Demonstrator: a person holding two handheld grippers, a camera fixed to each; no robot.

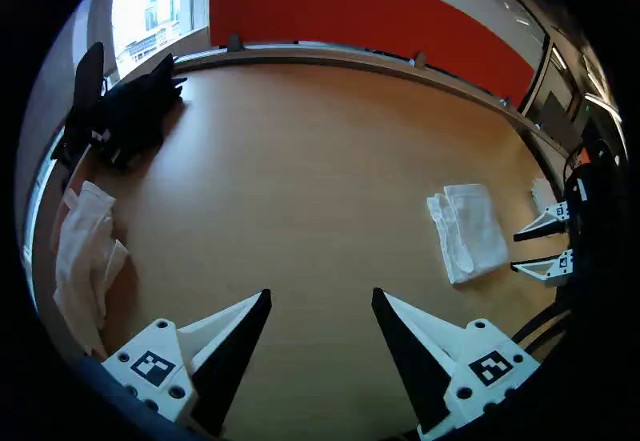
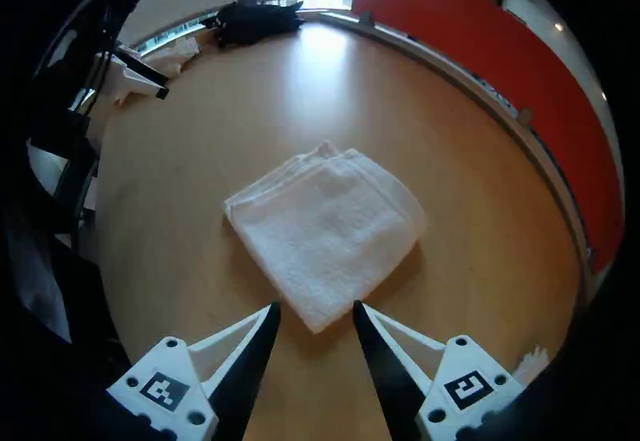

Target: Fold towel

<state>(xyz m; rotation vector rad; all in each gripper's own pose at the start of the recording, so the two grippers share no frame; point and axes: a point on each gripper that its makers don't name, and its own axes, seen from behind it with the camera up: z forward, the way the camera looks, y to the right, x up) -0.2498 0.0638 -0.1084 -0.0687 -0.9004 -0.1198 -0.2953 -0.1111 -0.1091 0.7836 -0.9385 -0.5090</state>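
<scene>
A white towel (image 2: 328, 229), folded into a thick square, lies flat on the wooden table (image 2: 200, 137). Its near corner reaches between the fingertips of my right gripper (image 2: 316, 306), which is open; the fingers do not press on the cloth. In the left gripper view the same folded towel (image 1: 468, 231) lies far to the right, with the right gripper (image 1: 534, 249) just beyond its edge. My left gripper (image 1: 321, 293) hangs open over bare wood with nothing between its fingers. It also appears far off as the left gripper (image 2: 156, 85) at the upper left of the right gripper view.
A loose, crumpled white cloth (image 1: 84, 265) lies near the table's left edge. A black bag (image 1: 132, 117) sits at the far corner by a window. A red panel (image 1: 360, 17) runs behind the table's curved far edge (image 1: 344, 57).
</scene>
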